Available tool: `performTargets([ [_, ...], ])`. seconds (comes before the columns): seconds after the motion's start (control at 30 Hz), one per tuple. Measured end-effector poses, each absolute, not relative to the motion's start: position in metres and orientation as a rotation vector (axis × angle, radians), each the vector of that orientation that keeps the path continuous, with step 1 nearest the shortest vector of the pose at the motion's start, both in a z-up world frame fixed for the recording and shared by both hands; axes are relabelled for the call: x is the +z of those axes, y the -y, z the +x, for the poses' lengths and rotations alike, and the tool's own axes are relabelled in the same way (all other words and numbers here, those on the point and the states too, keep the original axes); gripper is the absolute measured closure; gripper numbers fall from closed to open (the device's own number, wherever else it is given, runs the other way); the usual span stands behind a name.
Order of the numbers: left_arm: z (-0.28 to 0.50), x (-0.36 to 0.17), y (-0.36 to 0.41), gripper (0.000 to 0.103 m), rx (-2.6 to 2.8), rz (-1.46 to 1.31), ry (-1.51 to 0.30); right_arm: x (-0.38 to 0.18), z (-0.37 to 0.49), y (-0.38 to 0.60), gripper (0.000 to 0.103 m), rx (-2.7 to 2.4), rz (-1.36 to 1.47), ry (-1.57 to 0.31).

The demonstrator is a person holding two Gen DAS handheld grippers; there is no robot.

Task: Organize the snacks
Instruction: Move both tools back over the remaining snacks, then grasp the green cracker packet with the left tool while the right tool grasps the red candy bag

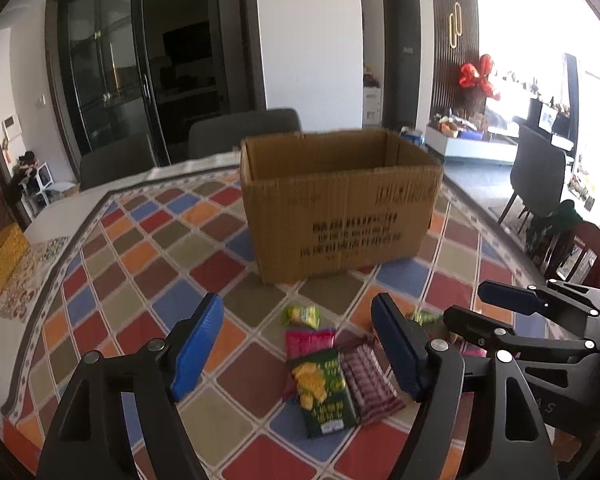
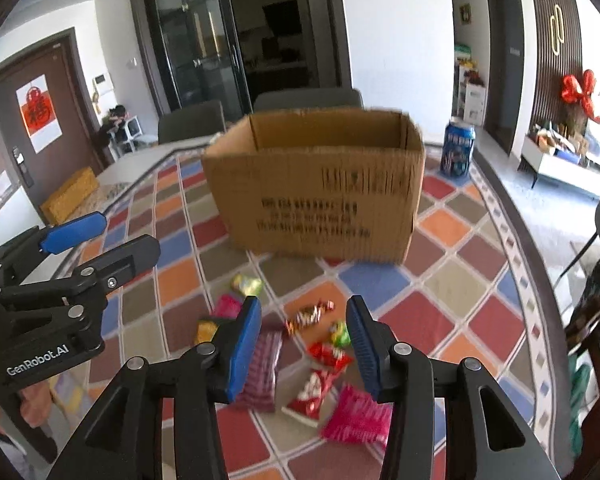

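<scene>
An open cardboard box [image 1: 340, 208] [image 2: 320, 192] stands on the chequered tablecloth [image 1: 140, 264]. Snack packets lie loose in front of it. In the left wrist view, a green packet [image 1: 324, 392], a pink one [image 1: 310, 340] and a maroon striped one [image 1: 370, 380] lie below my left gripper [image 1: 296, 344], which is open and empty. My right gripper [image 2: 304, 344] is open above red packets [image 2: 328, 354], a pink packet [image 2: 358, 416] and a gold-red candy [image 2: 310, 314], touching none. Each gripper also shows in the other's view: the right gripper [image 1: 466, 303], the left gripper [image 2: 128, 234].
A blue can [image 2: 458, 152] stands right of the box at the table's far edge. A yellow box [image 1: 2, 264] [image 2: 70, 196] lies at the far left. Grey chairs [image 1: 244, 128] stand behind the table. A small yellow-green candy [image 1: 302, 315] lies nearest the box.
</scene>
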State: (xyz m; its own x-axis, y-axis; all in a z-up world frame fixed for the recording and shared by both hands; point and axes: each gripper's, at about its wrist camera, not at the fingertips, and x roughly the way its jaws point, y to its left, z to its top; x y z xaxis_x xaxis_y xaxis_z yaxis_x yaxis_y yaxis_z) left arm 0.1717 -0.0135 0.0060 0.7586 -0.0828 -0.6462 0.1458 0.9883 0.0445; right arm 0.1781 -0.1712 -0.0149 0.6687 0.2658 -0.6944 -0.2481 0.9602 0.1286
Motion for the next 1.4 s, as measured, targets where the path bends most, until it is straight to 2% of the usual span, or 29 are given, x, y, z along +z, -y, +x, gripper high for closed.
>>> performTargets([
  [0.6, 0.17, -0.077, 0.014, 0.027, -0.168, 0.074, -0.901, -0.081, 0.168, 0.171, 0.058, 0.268, 0.038, -0.967],
  [1.13, 0.193, -0.113, 0.016, 0.027, -0.156, 0.05, -0.984, -0.108, 0.187, 0.166, 0.058, 0.268, 0.053, -1.057],
  [1.3, 0.2, -0.119, 0.019, 0.03, -0.149, 0.048, -0.999, -0.114, 0.193, 0.165, 0.058, 0.268, 0.062, -1.076],
  [1.4, 0.202, -0.121, 0.02, 0.037, -0.154, 0.043, -1.009, -0.117, 0.195, 0.164, 0.06, 0.266, 0.061, -1.085],
])
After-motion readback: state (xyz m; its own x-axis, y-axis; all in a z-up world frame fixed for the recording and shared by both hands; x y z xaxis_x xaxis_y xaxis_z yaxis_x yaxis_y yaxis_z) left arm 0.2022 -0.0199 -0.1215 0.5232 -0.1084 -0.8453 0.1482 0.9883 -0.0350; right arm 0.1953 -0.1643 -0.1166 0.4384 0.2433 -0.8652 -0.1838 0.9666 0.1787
